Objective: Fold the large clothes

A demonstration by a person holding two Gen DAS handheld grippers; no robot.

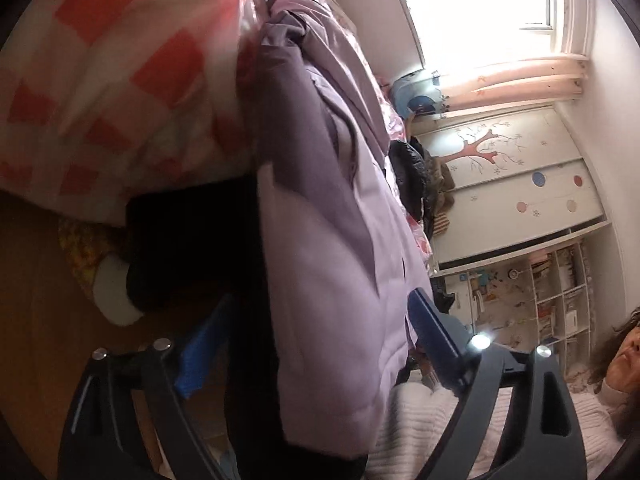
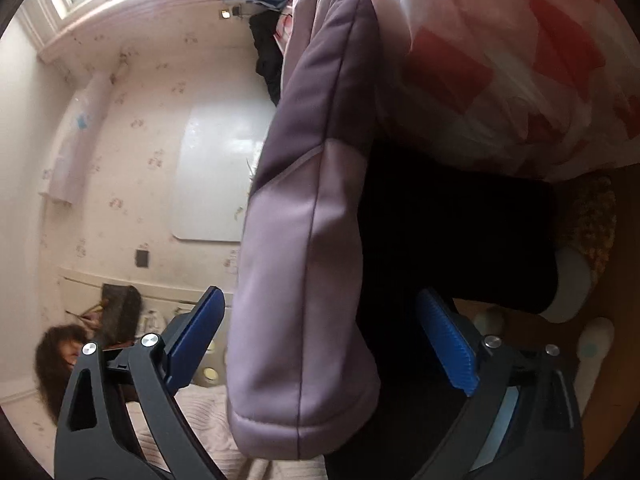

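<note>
Left gripper and right gripper stand released around the lilac coat; clench deeply near its edge, beside the checked bedding.

Both tools share one build: the left gripper and right gripper have dark grey plastic arms with triangular cut-outs, round silver screws at the pivots and blue ribbed pads. The person wears a pale ribbed knit sweater (dark curly hair shows above it).
</note>
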